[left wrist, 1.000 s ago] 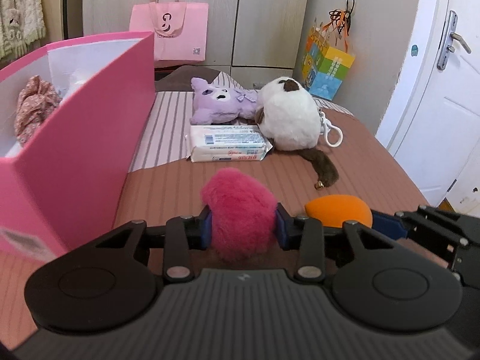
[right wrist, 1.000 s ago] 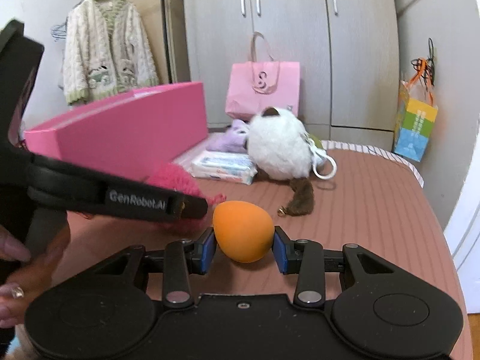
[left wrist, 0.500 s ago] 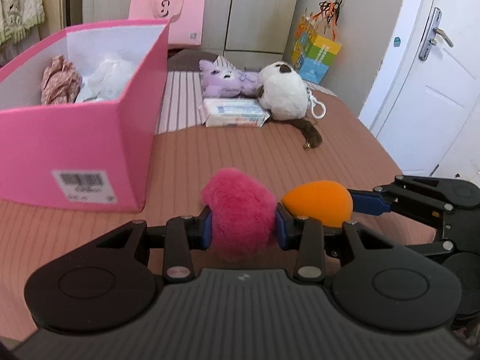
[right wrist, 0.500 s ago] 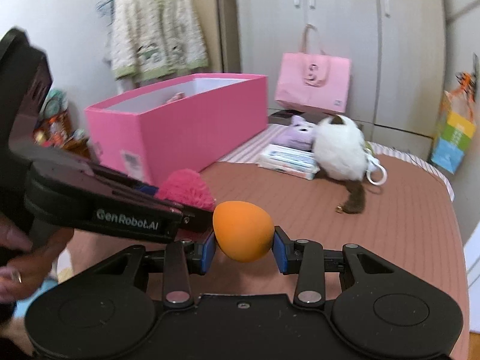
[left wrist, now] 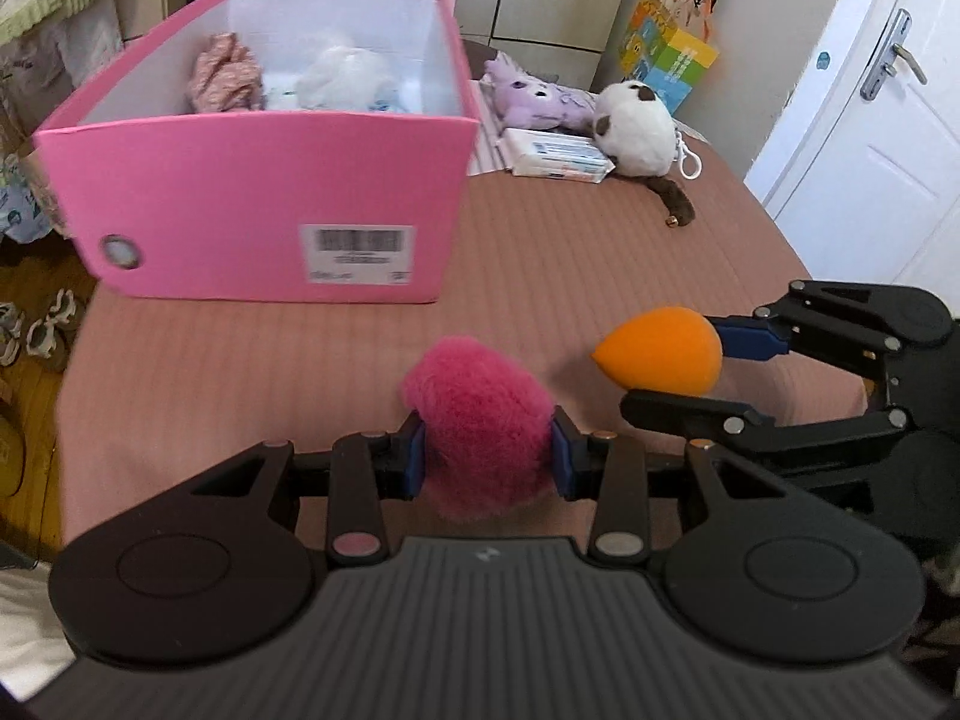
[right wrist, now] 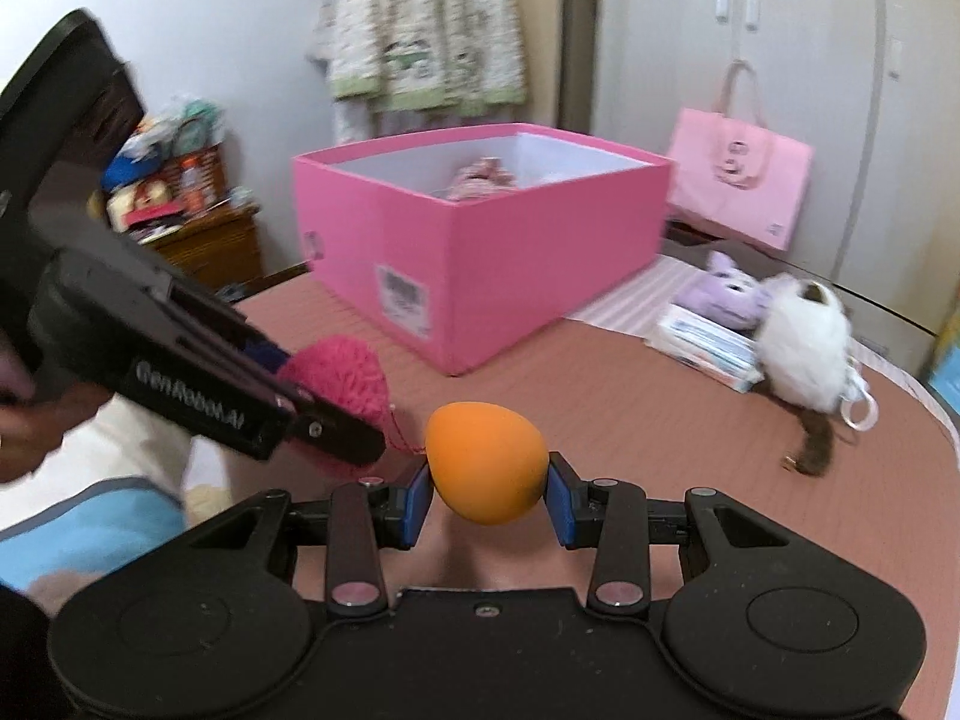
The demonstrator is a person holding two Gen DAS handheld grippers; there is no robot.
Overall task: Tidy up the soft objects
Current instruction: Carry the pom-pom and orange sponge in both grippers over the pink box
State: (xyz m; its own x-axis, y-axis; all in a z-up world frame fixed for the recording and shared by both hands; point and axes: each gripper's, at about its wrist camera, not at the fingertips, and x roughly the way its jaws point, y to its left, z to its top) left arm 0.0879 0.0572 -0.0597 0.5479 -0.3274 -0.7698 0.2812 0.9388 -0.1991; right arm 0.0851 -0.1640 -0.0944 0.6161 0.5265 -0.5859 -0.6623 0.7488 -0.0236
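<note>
Carrying both loads in the air short of the pink box (left wrist: pixel 258 192) — left gripper (left wrist: pixel 487 459) pinches the pink pom-pom (left wrist: pixel 480 426), right gripper (right wrist: pixel 489 495) the orange sponge (right wrist: pixel 486 462). Both squashy — either could squirm free, or the close grippers clash.

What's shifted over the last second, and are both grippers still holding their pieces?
Both grippers have pulled back and risen: the pink box now shows its whole front and its contents. The left gripper still clamps the pink fluffy ball; the right gripper still clamps the orange egg-shaped sponge. Nothing was released. The white plush, purple plush and tissue pack lie where they were.
</note>
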